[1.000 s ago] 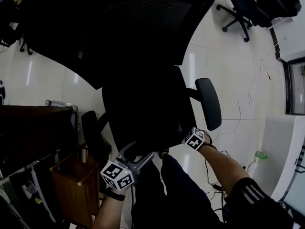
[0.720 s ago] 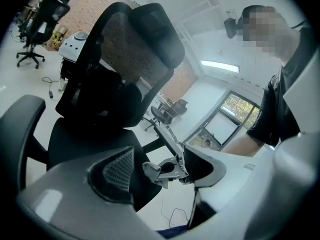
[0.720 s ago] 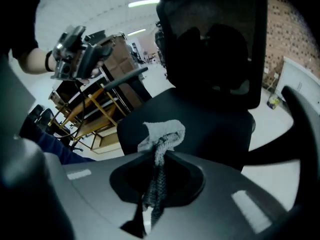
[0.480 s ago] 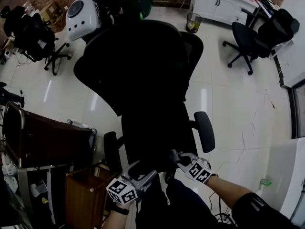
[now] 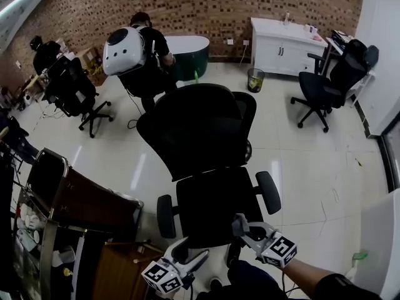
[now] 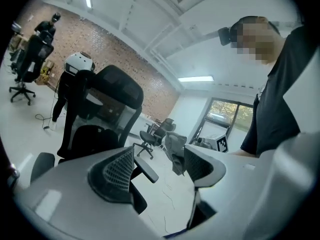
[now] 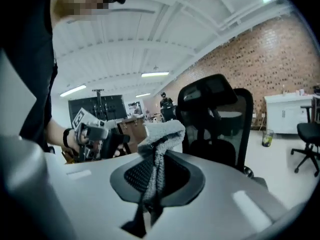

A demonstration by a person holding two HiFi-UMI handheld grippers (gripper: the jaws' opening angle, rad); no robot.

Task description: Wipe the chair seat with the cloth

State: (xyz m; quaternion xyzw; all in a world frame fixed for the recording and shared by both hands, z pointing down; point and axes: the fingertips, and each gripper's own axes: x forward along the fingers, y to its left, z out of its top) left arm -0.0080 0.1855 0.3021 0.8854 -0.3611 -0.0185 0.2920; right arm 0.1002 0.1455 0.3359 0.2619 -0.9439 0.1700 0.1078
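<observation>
A black mesh office chair stands mid-floor in the head view, its seat [image 5: 215, 208] just beyond both grippers. My right gripper [image 5: 240, 225] hovers at the seat's front edge, shut on a grey cloth [image 7: 162, 134] that sticks up from the jaws and hangs down between them. My left gripper [image 5: 192, 252] is held lower left of the seat's front, open with nothing between its fingers. The left gripper view shows the cloth [image 6: 174, 149] in the other gripper, and the chair [image 6: 100, 114] to the left. In the right gripper view the chair back [image 7: 215, 109] rises behind the cloth.
A brown cabinet [image 5: 81, 199] and a wooden box [image 5: 119, 267] stand to the left of the chair. A person [image 5: 147, 55] is at the back by a green-fronted desk. Other black chairs [image 5: 325, 83] [image 5: 75, 86], a bin [image 5: 255, 79] and a white cupboard [image 5: 284, 39] line the room.
The head view has lifted from close over the chair to take in the whole room. Both grippers have drawn back toward the seat's front edge.
</observation>
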